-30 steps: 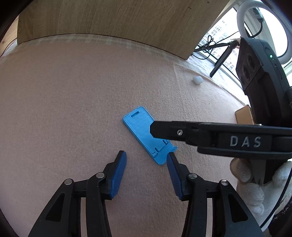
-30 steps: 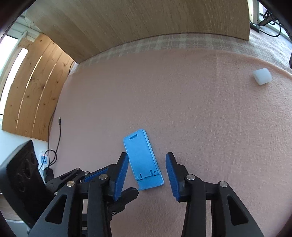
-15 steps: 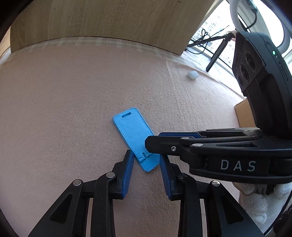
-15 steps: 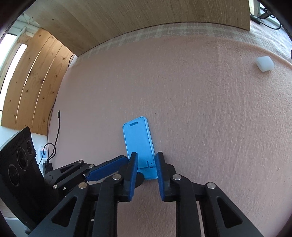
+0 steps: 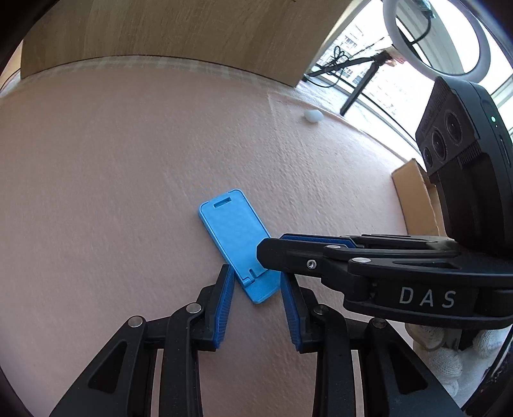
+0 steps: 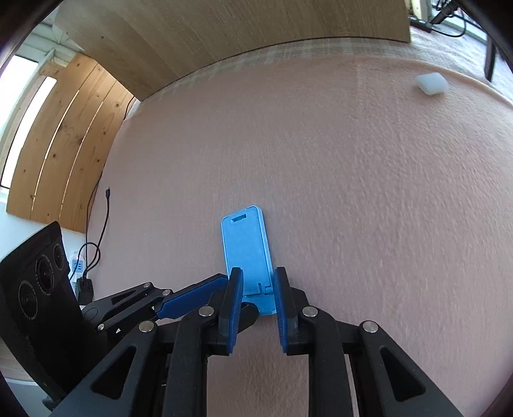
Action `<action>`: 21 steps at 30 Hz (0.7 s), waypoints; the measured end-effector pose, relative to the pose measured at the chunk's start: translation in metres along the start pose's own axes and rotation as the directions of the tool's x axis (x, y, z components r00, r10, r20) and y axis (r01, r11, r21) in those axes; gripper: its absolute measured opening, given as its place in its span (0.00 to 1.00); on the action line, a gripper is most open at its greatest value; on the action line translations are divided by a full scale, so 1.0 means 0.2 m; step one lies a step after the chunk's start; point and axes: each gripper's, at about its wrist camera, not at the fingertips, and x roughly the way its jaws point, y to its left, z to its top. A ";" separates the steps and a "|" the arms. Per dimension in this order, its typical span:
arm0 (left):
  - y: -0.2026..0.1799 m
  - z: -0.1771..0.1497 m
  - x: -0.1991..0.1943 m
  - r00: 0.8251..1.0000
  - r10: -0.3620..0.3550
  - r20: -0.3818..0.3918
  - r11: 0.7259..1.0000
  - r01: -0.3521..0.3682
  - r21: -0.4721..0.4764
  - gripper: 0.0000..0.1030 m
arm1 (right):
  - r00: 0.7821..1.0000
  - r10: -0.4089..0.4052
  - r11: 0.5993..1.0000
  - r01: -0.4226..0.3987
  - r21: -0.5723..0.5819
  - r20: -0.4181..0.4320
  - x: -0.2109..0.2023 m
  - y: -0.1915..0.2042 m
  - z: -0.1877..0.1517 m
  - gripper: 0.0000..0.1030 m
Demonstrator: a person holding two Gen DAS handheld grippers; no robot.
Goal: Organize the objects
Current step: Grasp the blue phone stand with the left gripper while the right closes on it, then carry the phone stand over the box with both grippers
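A flat blue phone stand (image 5: 234,227) lies low on the pink blanket (image 5: 96,192), its slotted end pointing away from me. My left gripper (image 5: 256,282) is shut on the stand's near end, a blue pad against each long edge. From the right, my right gripper (image 5: 266,250) reaches across the same end. In the right wrist view the stand (image 6: 245,243) sits pinched between the pads of the right gripper (image 6: 256,282). One blue finger (image 6: 192,296) of the left gripper comes in from the left. The stand's near tip is hidden under the fingers.
A small white object (image 5: 312,115) (image 6: 431,83) rests far back on the blanket. A cardboard box (image 5: 413,199) stands at the right edge, and a wooden board (image 5: 160,29) rises behind. A white-gloved hand (image 5: 449,359) holds the right gripper. A black cable (image 6: 102,218) hangs off the left side.
Both grippers closed from wide open onto the stand's near end. Since then the blanket and the white object have shifted in view while the stand has stayed between the pads.
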 end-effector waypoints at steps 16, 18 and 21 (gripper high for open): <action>-0.54 -0.04 -0.06 0.998 -0.062 -0.003 0.982 0.061 0.176 0.31 | 0.988 -0.024 0.997 0.012 0.078 0.150 -0.43 -0.20 -0.32 0.17; -0.64 -0.01 -0.05 0.998 -0.070 0.001 0.974 0.068 0.216 0.31 | 0.982 -0.047 0.996 0.031 0.087 0.181 -0.51 -0.23 -0.33 0.17; -0.80 0.03 -0.03 0.996 -0.092 -0.001 0.960 0.088 0.266 0.31 | 0.973 -0.069 0.993 0.045 0.112 0.221 -0.63 -0.28 -0.35 0.17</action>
